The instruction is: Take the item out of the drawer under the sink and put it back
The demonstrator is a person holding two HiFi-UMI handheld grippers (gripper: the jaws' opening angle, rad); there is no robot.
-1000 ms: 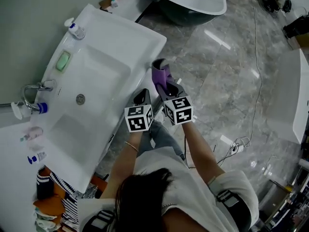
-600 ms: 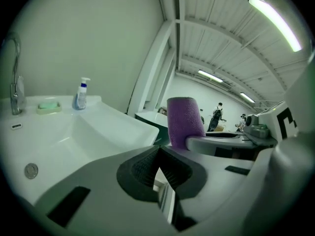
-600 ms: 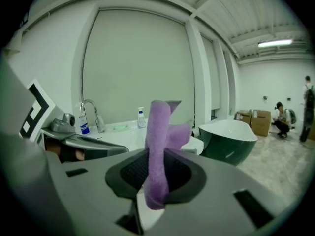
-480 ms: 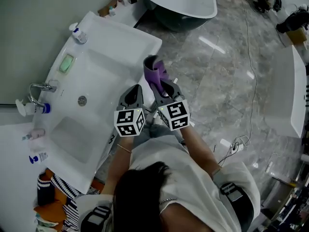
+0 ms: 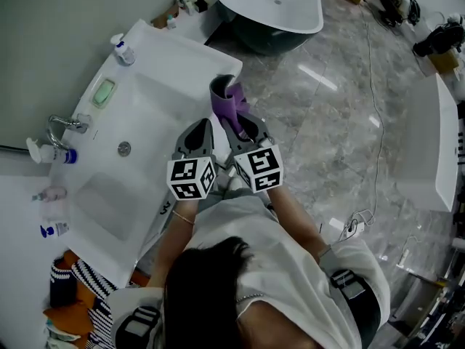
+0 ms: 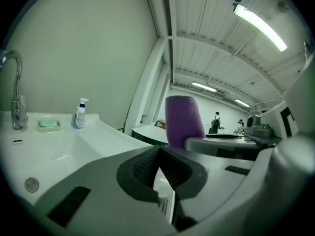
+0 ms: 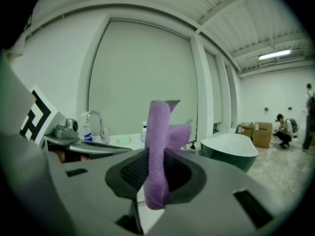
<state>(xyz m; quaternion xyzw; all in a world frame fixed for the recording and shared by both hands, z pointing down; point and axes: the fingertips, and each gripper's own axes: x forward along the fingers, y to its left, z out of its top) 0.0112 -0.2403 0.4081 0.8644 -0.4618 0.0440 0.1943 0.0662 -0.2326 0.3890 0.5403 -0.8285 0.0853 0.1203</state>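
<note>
gripping the purple cloth (image 7: pixel 157 146) between its pads, the right gripper (image 7: pixel 157 177) stands nearly closed, the narrow gap taken up wholly by fabric; the cloth stands up past the jaw tips and a short end pokes out on the near side. in the head view we find the same cloth (image 5: pixel 227 99) held aloft at the front edge of the sink (image 5: pixel 156 86), apparently resting on nothing. the left gripper (image 5: pixel 200 131) hovers just beside the right one; its own view shows the pads met at the tips with nothing between them, so we treat it as closed and empty. no view shows the drawer under the sink. we judge the take-out half of the task complete, since the item is out and aloft, and the put-back half in hand. the next move calls for lowering the right gripper to the drawer opening, confirming that the drawer is open, carrying the cloth fully inside so no end drapes over the drawer front, and only then parting the jaws; the free left gripper is available to push the drawer shut. as for writing: the marker cubes (image 5: pixel 190 179) carry black-and-white square patterns only, no letters. the pump bottle (image 5: pixel 123 49) at the back corner of the sink has a blue label, but its print is too small to read.
</note>
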